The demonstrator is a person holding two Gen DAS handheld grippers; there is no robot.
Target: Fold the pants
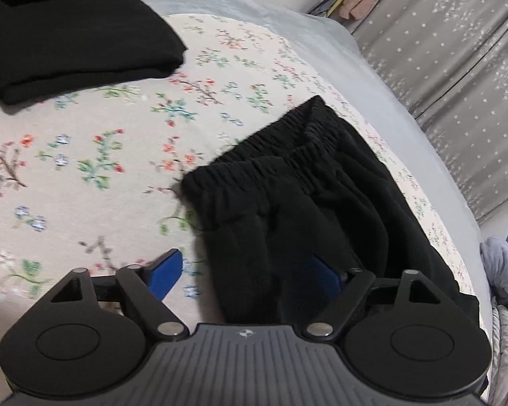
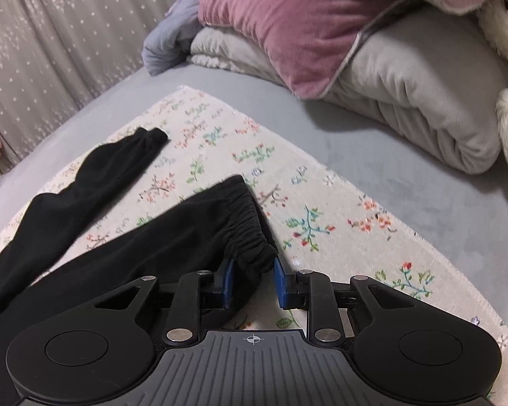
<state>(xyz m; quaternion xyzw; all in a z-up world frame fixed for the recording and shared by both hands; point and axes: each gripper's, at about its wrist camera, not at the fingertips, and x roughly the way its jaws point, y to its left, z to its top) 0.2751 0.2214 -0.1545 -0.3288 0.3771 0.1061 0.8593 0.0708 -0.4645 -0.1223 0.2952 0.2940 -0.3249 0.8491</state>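
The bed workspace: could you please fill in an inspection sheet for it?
Surface: floral cloth on a grey bedsheet.
Job's things: black pants spread out, legs apart.
Clutter: folded black garment, lying apart from the pants.
Grippers: left gripper open, pants fabric between its fingers; right gripper shut on a leg cuff.
Cables: nothing seen.
Surroundings: pink pillow, grey quilt, starred curtain.

The pants (image 2: 172, 237) are matt black fleecy cloth with gathered elastic cuffs. The floral sheet (image 1: 84, 155) looks like flat woven cotton; at 1 o'clock, the pink pillow (image 2: 288, 23) looks velvety.
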